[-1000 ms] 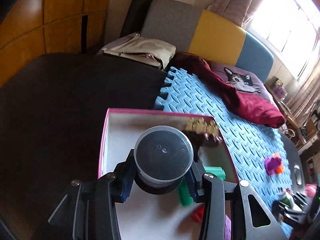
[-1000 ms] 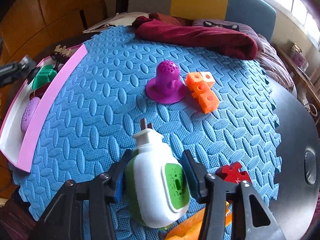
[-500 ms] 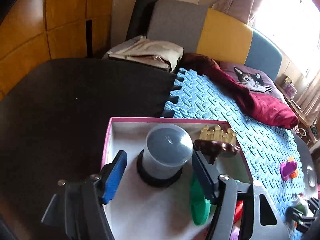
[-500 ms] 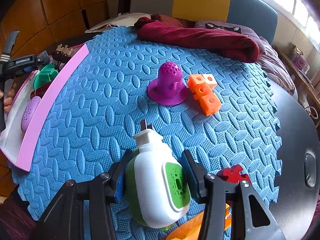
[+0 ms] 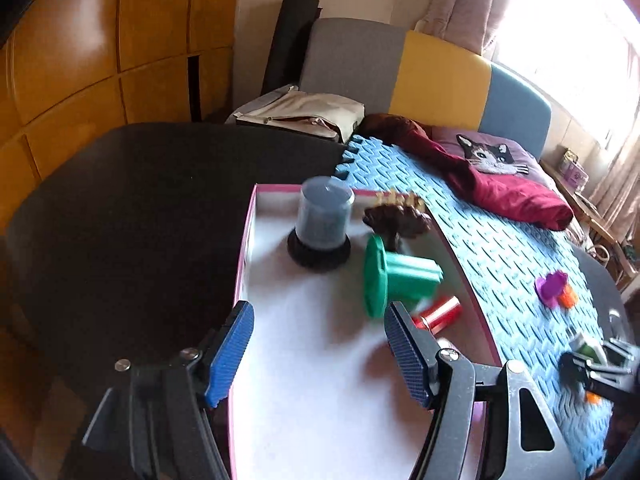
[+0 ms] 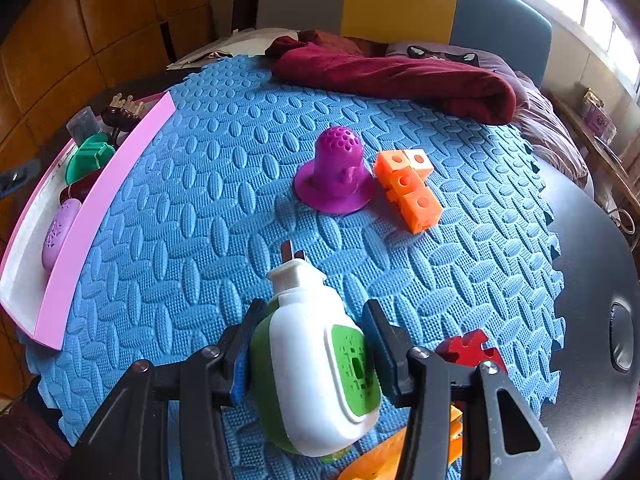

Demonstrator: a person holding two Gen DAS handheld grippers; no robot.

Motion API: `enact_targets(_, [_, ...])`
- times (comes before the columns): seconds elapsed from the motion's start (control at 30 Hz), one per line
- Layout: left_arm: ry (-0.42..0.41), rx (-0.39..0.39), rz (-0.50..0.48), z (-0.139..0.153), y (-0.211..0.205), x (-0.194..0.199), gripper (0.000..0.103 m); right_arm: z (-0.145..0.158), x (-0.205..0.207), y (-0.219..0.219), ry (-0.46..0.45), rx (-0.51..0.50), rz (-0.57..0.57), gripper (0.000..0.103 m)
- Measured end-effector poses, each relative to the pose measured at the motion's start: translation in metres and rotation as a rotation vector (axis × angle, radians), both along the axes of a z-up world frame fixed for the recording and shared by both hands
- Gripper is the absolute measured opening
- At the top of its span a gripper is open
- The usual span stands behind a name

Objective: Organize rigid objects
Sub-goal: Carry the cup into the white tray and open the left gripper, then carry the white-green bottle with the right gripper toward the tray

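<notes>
Gripped between the pads of the right gripper (image 6: pixel 310 354) is a white-and-green plug-in device (image 6: pixel 316 368), low over the blue foam mat (image 6: pixel 200 240). It is judged light, stiff and smooth-shelled, best taken across its broad sides. At ten o'clock lies the pink tray (image 6: pixel 100 200). Only from the left wrist is the left gripper (image 5: pixel 320 354) seen spread and empty over that tray, with the clear canister (image 5: pixel 324 216) standing at twelve o'clock.

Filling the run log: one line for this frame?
left gripper: open, empty, over pink tray | clear canister: upright in tray | right gripper: shut on white-green plug-in device
</notes>
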State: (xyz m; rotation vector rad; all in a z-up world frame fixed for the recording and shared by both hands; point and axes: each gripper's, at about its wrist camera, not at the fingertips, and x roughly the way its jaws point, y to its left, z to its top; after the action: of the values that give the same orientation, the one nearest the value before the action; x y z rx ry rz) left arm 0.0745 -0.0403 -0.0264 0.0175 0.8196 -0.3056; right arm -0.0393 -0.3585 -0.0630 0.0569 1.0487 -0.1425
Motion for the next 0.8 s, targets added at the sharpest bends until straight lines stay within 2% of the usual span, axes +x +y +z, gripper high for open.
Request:
enact_targets(0.27, [-0.020, 0.016, -0.006, 0.005, 0.003, -0.023, 0.069, -0.001, -0.001, 0.005, -0.012, -0.007, 0.022, 0.049])
enact_targets(0.8, [-0.023, 0.045, 0.022, 0.003, 0.018, -0.032, 0.071, -0.001, -0.001, 0.004, -0.008, -0.004, 0.015, 0.049])
